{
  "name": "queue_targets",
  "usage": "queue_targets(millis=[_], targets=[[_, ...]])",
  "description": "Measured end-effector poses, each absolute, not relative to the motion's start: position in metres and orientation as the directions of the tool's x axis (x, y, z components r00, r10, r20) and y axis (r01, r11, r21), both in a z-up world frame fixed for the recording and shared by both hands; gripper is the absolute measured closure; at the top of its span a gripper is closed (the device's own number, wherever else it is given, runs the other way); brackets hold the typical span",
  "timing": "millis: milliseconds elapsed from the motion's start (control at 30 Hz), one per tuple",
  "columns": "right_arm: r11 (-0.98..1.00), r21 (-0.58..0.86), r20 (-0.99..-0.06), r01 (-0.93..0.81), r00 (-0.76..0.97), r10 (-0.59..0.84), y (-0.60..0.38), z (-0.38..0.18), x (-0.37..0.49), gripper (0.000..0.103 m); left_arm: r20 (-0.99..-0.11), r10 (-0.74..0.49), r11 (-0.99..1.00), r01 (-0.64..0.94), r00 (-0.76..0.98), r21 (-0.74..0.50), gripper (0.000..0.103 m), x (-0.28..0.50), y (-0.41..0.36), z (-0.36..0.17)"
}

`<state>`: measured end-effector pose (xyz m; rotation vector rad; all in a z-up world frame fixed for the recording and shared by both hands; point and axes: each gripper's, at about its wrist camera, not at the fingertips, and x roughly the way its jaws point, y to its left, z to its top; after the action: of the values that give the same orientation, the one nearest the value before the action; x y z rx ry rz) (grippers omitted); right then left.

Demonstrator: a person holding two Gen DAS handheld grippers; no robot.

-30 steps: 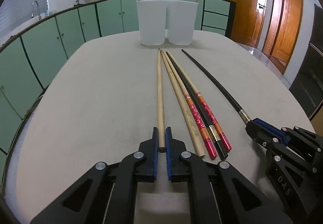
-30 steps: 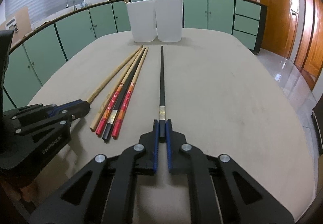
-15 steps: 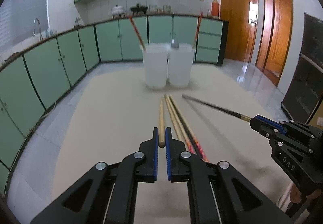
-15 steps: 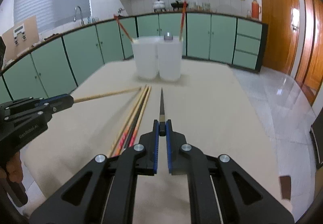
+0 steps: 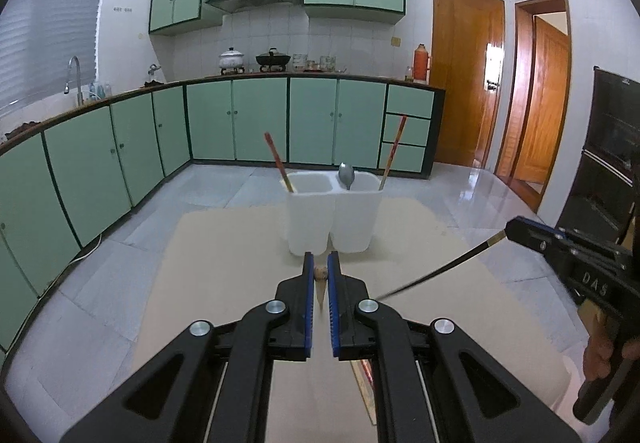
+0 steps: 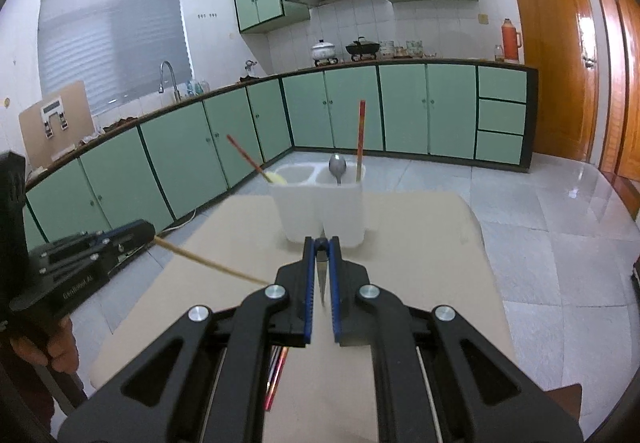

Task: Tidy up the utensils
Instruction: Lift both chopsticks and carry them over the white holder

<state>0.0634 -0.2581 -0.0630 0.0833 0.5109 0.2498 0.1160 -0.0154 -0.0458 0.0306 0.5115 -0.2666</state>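
My left gripper (image 5: 320,275) is shut on the end of a plain wooden chopstick (image 5: 320,289), which hangs tip-down well above the table; it also shows in the right wrist view (image 6: 208,263). My right gripper (image 6: 321,259) is shut on a black chopstick (image 6: 321,279), also raised; it also shows in the left wrist view (image 5: 440,269). A white two-compartment holder (image 5: 330,215) stands ahead on the table. Its left cup holds a red chopstick (image 5: 278,163). Its right cup holds a spoon (image 5: 346,175) and a red chopstick (image 5: 394,151).
Red and black chopsticks (image 6: 277,371) lie on the beige table (image 6: 420,243) below my grippers, mostly hidden. Green kitchen cabinets (image 5: 260,119) and a tiled floor surround the table. Wooden doors (image 5: 468,75) stand at the right.
Both grippers have lifted their chopsticks off the table and risen high. The chopsticks have swung from lying flat to hanging tip-down, and the holder now appears lower and closer.
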Motion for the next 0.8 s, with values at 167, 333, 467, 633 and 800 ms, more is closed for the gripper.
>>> queue_targets(millis=[167,333,467,633,800], targets=[[0.963,0.148,-0.482,-0.224,0.834,0.268,-0.264,-0.044,0.077,0.097,-0.463,-0.253,0.961,0.276,0.849,-0.019,0.097,0.117,-0.017,-0.035],[0.954,0.174,-0.476,-0.245,0.827,0.299,-0.271,-0.026,0.084,0.097,-0.441,-0.268,0.957,0.29,0.857,-0.018,0.097,0.115,-0.017,-0.026],[0.953,0.163,-0.462,-0.257,0.833,0.304,-0.274,-0.011,0.089,0.097,-0.43,-0.289,0.952,0.303,0.855,-0.037,0.097,0.116,-0.016,-0.017],[0.95,0.137,-0.43,-0.282,0.846,0.314,-0.27,0.012,0.097,0.097,-0.386,-0.305,0.947,0.319,0.871,-0.03,0.097,0.114,-0.017,0.003],[0.951,0.096,-0.364,-0.293,0.879,0.307,-0.264,0.043,0.113,0.097,-0.325,-0.312,0.946,0.324,0.893,-0.016,0.097,0.121,-0.021,0.028]])
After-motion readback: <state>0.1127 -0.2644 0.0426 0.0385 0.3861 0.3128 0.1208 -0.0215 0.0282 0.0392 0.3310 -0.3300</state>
